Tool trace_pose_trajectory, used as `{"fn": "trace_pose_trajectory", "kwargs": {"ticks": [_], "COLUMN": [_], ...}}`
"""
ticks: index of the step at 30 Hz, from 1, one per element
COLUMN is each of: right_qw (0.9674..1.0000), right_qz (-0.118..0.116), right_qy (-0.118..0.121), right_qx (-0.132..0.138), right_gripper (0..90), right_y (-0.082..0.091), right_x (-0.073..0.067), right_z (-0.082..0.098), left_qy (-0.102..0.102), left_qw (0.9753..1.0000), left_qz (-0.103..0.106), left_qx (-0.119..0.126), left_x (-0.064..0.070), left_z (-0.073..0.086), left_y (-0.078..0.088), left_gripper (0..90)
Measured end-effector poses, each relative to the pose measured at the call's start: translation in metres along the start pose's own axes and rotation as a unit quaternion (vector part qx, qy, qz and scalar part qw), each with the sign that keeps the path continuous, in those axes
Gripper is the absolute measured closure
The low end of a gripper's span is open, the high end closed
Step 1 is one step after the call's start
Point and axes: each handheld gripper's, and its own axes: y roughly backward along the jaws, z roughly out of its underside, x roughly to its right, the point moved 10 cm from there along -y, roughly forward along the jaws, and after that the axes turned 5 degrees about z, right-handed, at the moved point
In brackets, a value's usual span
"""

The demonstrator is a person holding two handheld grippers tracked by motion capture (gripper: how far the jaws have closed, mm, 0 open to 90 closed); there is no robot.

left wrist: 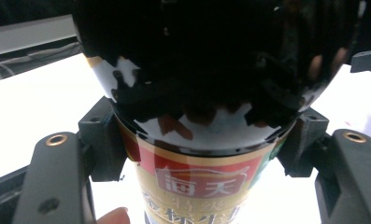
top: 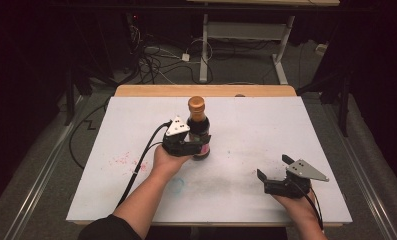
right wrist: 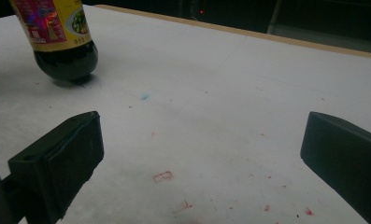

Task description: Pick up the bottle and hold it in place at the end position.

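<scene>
Left hand-held gripper (top: 198, 145) clamping sauce bottle (top: 198, 125) — upright, on table (top: 266, 125)

A: How's the light?
B: Bright on the white table (top: 266, 130), dark room beyond it. Just ahead of the left gripper (left wrist: 197, 154) the bottle (left wrist: 202, 74) is too close, soft and mirroring, the tabletop behind it blown out
A: And the right gripper (right wrist: 197, 154)?
B: Near jaws blurred; the bottle casts a faint shadow
</scene>
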Motion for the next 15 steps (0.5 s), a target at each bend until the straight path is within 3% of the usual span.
{"fn": "trace_pose_trajectory", "kwargs": {"ticks": [15], "right_qw": [1.0], "right_qz": [-0.001], "right_qy": [-0.001], "right_qx": [0.001], "right_gripper": [0.3], "right_y": [-0.001], "right_x": [0.001], "right_z": [0.001], "left_qy": [-0.005], "left_qw": [0.9996], "left_qz": [0.011], "left_qx": [-0.027], "left_x": [0.0], "left_z": [0.015], "left_y": [-0.006], "left_gripper": [28.8]}}
